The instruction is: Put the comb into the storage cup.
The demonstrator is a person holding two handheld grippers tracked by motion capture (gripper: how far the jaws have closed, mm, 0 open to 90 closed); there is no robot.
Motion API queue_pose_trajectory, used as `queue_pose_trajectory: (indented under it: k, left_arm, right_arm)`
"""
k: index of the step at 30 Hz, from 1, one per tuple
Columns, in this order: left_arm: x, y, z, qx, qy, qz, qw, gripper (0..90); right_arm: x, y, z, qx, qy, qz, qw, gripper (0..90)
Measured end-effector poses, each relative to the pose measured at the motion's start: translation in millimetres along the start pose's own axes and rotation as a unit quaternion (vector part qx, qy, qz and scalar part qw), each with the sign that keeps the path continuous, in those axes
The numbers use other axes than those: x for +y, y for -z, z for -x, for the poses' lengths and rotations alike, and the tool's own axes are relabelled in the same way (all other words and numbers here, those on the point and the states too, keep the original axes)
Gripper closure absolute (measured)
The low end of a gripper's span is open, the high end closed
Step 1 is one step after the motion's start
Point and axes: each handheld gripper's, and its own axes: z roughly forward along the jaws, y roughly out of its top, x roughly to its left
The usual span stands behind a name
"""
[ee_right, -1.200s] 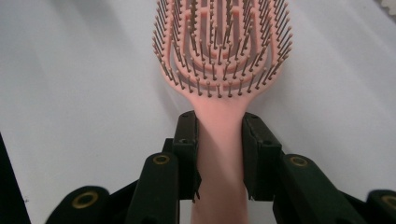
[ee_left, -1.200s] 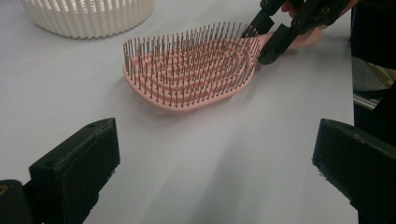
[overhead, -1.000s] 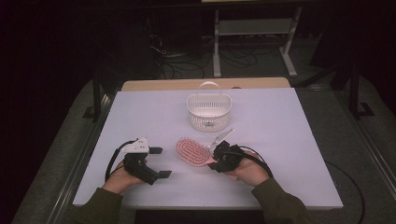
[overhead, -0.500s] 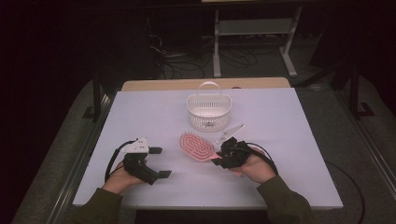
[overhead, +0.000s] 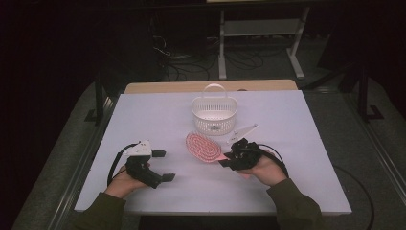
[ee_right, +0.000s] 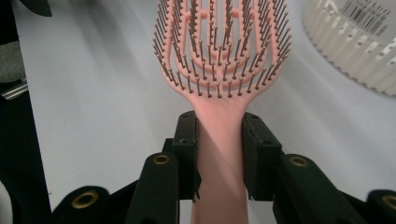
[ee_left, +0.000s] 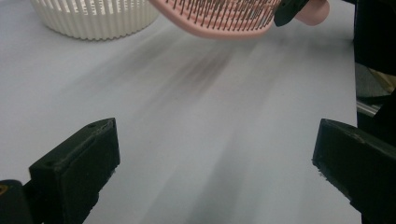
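Note:
A pink hairbrush [overhead: 202, 147] with dark bristles hangs just above the white table, bristles up. My right gripper [overhead: 229, 157] is shut on its handle [ee_right: 219, 140], and the brush head [ee_right: 222, 44] points toward the white slatted basket [overhead: 214, 113]. In the left gripper view the brush head [ee_left: 219, 18] floats above the table near the basket [ee_left: 95, 18]. My left gripper [overhead: 162, 166] rests at the table's front left, jaws wide apart with nothing between them [ee_left: 212, 154].
A small white flat piece [overhead: 242, 130] lies on the table right of the basket. The white table top [overhead: 297, 124] ends at a wooden strip behind the basket. Metal shelf legs and cables stand on the dark floor beyond.
My right gripper has lifted the hairbrush off the table and carried it slightly right and toward the basket. The left gripper has stayed where it was.

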Motion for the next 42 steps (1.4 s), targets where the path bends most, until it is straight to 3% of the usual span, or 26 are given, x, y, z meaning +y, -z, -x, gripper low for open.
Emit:
queue_pose_trajectory:
  k: [11, 20, 25, 36, 42]
  left_arm:
    - [10.4, 1.2, -4.9, -0.002, 0.027, 0.025, 0.9993, 0.6]
    - [33.9, -10.7, -5.6, -0.008, 0.013, 0.019, 0.9997, 0.6]
    - [44.8, -15.3, -6.9, -0.018, 0.01, 0.033, 0.9993, 0.6]
    - [56.7, -18.4, -11.1, -0.027, 0.005, 0.04, 0.9988, 0.6]
    - [64.6, -22.5, -12.8, -0.029, -0.002, 0.034, 0.999, 0.6]
  right_arm:
    - [-1.3, 15.7, 9.9, 0.001, 0.0, 0.033, 0.9995, 69.0]
    - [-2.7, 23.1, 15.2, 0.001, 0.001, 0.05, 0.9988, 69.0]
    - [-1.1, 28.9, 19.5, -0.006, 0.002, 0.062, 0.9981, 69.0]
    - [4.5, 31.2, 19.3, -0.016, 0.011, 0.072, 0.9972, 69.0]
    - [7.2, 30.1, 22.4, -0.017, 0.004, 0.074, 0.9971, 69.0]
